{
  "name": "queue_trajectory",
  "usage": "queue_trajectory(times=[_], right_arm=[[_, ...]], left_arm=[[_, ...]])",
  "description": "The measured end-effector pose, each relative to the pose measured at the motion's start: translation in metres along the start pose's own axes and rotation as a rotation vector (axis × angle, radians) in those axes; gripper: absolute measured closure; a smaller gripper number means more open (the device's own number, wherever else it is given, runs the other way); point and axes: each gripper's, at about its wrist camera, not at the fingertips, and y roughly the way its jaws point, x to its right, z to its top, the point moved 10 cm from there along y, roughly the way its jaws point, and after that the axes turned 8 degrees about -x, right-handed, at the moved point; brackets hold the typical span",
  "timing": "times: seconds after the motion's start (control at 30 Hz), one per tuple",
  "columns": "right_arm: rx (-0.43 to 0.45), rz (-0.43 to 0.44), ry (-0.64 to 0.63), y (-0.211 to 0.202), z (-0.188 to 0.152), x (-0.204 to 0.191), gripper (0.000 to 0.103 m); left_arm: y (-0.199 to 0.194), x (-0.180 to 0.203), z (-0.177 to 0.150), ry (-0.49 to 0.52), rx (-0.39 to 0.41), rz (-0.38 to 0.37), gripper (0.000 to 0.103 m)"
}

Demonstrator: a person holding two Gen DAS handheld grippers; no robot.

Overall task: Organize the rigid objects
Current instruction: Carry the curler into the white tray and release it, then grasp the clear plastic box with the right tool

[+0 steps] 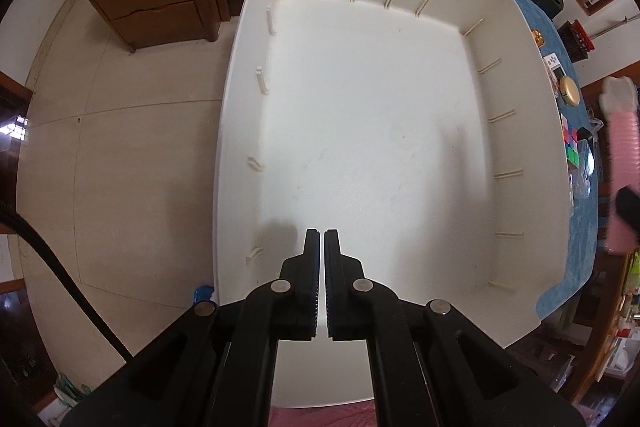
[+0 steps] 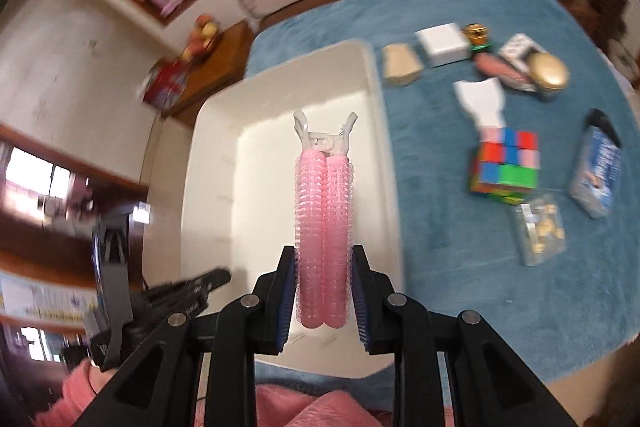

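1. My right claw (image 2: 323, 267) is closed on a pink hair roller clip (image 2: 323, 215). It holds the low end, and the white clip end points away from me.
2. The roller hangs over the white tray (image 2: 384, 131), so I think my job now is to set it down inside.
3. To do it well, I should go down slowly, keep the roller flat over the bare floor of the tray, and let go only when it is close to the floor.
4. My left claw (image 1: 322, 239) is almost closed and holds nothing. It hovers over the near end of the tray.
5. The color cube (image 2: 506, 167) and other things wait on the blue cloth (image 2: 460, 247) beside the tray.
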Motion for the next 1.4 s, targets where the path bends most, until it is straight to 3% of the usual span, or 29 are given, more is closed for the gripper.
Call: queue_trajectory(times=[0.23,0.37,0.47,0.63,0.7,0.9,1.13,1.4], right_arm=[[-0.093,-0.001,-0.086,0.035,-0.010,-0.022,0.074],[-0.073,-0.018,-0.086,0.034,-0.003,-0.015,0.064],[-0.024,-0.034,-0.081,0.026,0.004,-0.002,0.062],[0.064,-0.102,-0.059,0.008,0.012,0.037,0.059],[0.092,-0.131,-0.033,0.001,0.014,0.057,0.052],[0.107,-0.196,0.071,-0.011,0.010,0.117,0.045],[0.073,-0.239,0.182,-0.008,-0.001,0.175,0.037],[-0.037,-0.221,0.238,0.022,-0.014,0.206,0.037]], left_arm=[[0.002,0.002,0.009,0.009,0.015,0.008,0.101],[0.003,0.000,0.009,0.002,0.015,0.013,0.101],[0.005,0.001,0.009,-0.011,0.005,0.006,0.101],[0.006,0.003,0.010,-0.045,0.006,-0.001,0.101],[0.005,0.003,0.011,-0.060,0.009,-0.003,0.101],[0.006,0.004,0.012,-0.101,0.006,-0.001,0.101],[0.007,0.011,0.010,-0.127,0.007,0.009,0.101],[0.007,0.013,0.005,-0.157,0.003,0.032,0.101]])
